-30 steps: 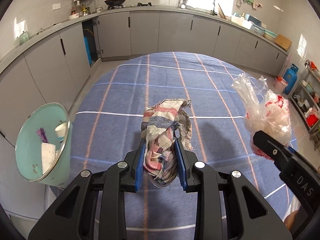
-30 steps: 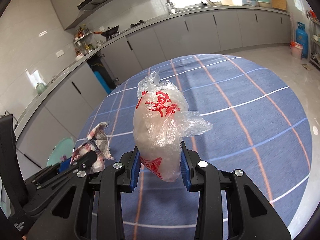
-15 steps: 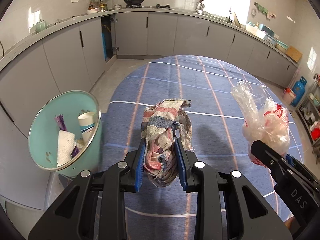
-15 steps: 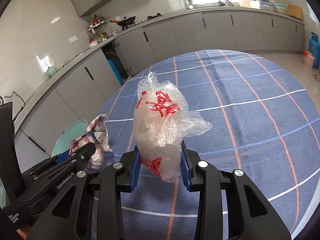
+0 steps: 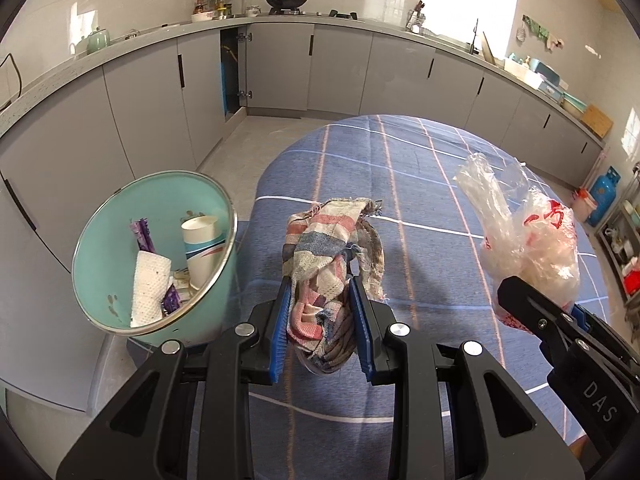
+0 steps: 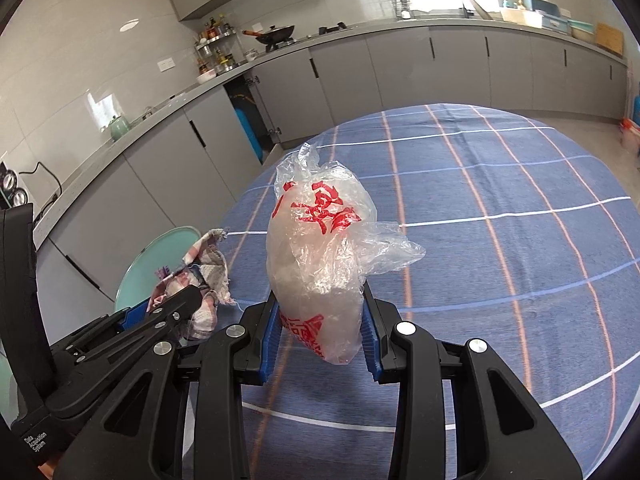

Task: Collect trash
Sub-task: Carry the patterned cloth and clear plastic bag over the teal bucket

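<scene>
Pinching down on a crumpled rag of striped pink, blue and cream woven cloth [image 5: 332, 264], the left gripper [image 5: 322, 300] has its blue-padded jaws squeezed against both sides of the bundle, frayed edges flopping out over the top. Same deal on the other side: the right gripper [image 6: 320, 320] is clamped on a scrunched clear plastic bag with red printing [image 6: 320, 256], pads pressing into its lower half while the rest puffs up above the fingers.

Both loads hang over a round table covered in a blue cloth with white and orange grid lines [image 6: 500, 240], neither one touching it as far as I can see.

Now the fun part. The left wrist view looks straight into the mint-green round bin with a shiny metal rim [image 5: 120, 248], sitting just off the table's left edge, and you can see what's in it: a white paper cup [image 5: 200, 248], a wad of white paper towel [image 5: 148, 284] and some purple wrapper bits [image 5: 140, 234]. From the right wrist view you only get a sliver of that bin's rim [image 6: 160, 248] peeking out behind the rag, contents mostly hidden.

The right view, though, shows much more open tablecloth stretching off to the right. Grey cabinets [image 5: 340, 72] wrap around behind.
</scene>
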`<state>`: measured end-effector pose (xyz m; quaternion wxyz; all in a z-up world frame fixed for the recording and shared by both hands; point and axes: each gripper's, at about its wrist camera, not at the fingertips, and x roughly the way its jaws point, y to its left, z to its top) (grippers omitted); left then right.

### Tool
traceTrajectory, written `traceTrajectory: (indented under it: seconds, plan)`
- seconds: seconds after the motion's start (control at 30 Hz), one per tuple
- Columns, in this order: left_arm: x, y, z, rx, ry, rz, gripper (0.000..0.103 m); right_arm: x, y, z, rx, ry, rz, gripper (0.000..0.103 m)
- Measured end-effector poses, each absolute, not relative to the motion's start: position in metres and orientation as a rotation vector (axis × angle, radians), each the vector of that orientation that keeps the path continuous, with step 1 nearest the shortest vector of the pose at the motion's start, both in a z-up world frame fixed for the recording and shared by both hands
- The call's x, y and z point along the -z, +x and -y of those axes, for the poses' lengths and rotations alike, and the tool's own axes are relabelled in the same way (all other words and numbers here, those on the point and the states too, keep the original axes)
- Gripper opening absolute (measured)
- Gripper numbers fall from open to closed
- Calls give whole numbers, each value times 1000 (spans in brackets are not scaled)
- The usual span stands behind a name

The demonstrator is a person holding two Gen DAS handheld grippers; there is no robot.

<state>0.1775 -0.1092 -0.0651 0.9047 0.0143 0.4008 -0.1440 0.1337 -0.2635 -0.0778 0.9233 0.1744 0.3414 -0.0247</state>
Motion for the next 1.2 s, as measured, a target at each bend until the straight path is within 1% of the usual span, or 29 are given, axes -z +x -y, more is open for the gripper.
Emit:
traceTrajectory:
  seconds: [1.2]
  plan:
    - [70,177,-6,77,-32,-818,29,74,169,152,-191,266,-750,36]
